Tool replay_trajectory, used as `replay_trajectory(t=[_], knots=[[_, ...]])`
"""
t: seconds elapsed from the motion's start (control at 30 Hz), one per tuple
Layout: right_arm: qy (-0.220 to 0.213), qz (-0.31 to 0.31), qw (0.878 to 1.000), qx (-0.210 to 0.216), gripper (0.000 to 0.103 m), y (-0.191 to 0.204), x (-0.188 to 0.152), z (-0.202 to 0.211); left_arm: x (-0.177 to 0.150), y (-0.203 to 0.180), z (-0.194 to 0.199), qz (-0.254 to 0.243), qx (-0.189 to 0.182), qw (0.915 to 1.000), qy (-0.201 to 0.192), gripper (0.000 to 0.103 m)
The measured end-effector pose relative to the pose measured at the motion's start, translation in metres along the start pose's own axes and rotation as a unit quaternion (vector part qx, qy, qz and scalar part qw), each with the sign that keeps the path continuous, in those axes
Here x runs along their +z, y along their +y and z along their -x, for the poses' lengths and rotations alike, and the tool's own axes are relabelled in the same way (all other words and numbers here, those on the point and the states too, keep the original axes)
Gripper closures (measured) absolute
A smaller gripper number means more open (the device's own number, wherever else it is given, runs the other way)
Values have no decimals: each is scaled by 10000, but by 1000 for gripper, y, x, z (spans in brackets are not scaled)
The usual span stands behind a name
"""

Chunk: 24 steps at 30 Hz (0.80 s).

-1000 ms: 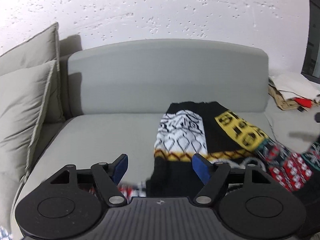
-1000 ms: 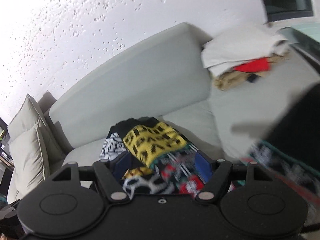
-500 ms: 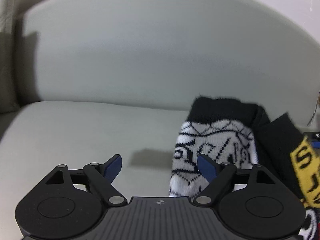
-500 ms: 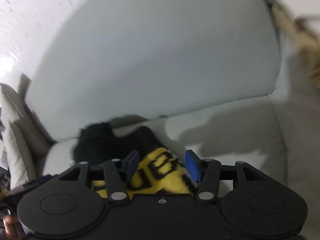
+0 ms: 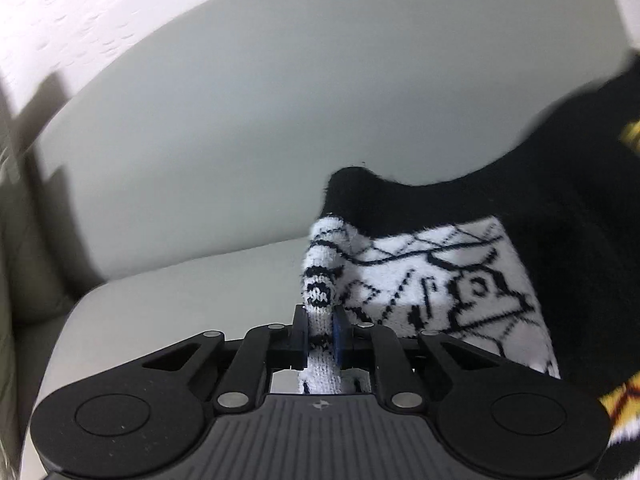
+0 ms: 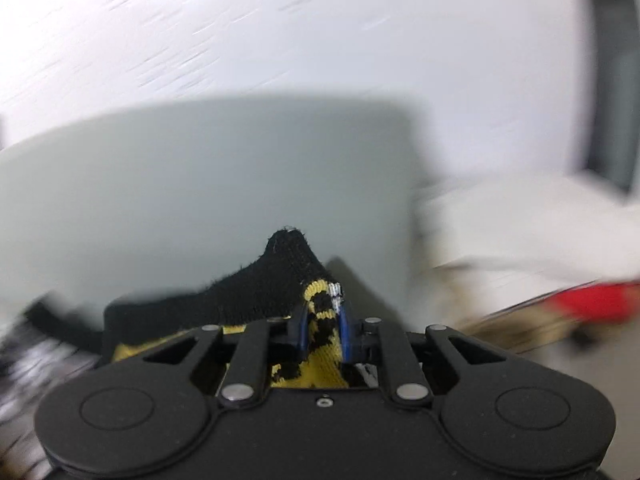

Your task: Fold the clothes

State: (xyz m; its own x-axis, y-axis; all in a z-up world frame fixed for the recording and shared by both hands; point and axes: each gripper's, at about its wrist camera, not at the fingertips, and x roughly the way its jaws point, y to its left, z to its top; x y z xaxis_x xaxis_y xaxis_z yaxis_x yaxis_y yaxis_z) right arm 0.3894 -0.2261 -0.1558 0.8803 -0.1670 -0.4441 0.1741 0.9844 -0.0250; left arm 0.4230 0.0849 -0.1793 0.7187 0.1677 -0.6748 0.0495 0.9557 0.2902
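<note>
A patterned knit sweater [image 5: 432, 276] with black, white and yellow panels lies on a grey sofa. My left gripper [image 5: 320, 326] is closing, its blue pads pinching a fold of the white-and-black panel near its left edge. In the right wrist view my right gripper [image 6: 325, 328] is closing too, its pads clamped on the yellow-and-black part of the sweater [image 6: 280, 280], with a black corner sticking up just past the fingertips. The cloth is lifted a little at both grips. Most of the sweater is hidden below the grippers.
The sofa backrest [image 5: 260, 128] rises close behind the sweater, and the bare seat cushion [image 5: 180, 292] extends to the left. A blurred pile of white, tan and red clothes [image 6: 540, 272] lies at the right. A white textured wall [image 6: 280, 20] stands behind.
Both grippers moved down and forward to the sweater's far edge and shut on it, the left on the white panel, the right on the yellow part. The right view has rolled and blurred.
</note>
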Motion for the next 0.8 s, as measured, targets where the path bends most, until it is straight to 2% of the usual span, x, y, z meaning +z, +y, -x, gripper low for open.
replay_trajectory(t=[0.1, 0.13, 0.17, 0.23, 0.33, 0.4, 0.53, 0.63, 0.7, 0.8], knots=[[664, -256, 9966, -418, 87, -28, -8, -34, -4, -11, -6, -49, 208, 9997, 110, 85], [950, -235, 9942, -457, 86, -33, -15, -47, -4, -13, -5, -60, 271, 9995, 132, 80], [1169, -120, 9916, -548, 78, -34, -20, -52, -3, -13, 0, -46, 273, 9995, 166, 77], [1435, -18, 9881, -549, 73, -35, -24, -51, -2, -7, 14, 16, 155, 9995, 261, 72], [1096, -322, 9927, -387, 54, -51, -6, 3, -8, 11, 57, 7, 107, 9999, 123, 68], [851, -511, 9948, -231, 52, -61, 8, 46, -8, 23, 97, -30, 77, 9999, -90, 66], [446, -848, 9947, 361, 51, -89, 34, 159, -9, 43, 176, -134, -34, 9985, -526, 63], [202, -795, 9949, 595, 45, -103, 58, 215, -17, 53, 244, -228, -262, 9953, -903, 59], [120, -785, 9940, 754, 38, -115, 63, 254, -25, 62, 276, -98, -492, 9939, -984, 58], [382, -876, 9901, 1027, 35, -115, 59, 268, -39, 66, 292, 161, -802, 9933, -816, 56]])
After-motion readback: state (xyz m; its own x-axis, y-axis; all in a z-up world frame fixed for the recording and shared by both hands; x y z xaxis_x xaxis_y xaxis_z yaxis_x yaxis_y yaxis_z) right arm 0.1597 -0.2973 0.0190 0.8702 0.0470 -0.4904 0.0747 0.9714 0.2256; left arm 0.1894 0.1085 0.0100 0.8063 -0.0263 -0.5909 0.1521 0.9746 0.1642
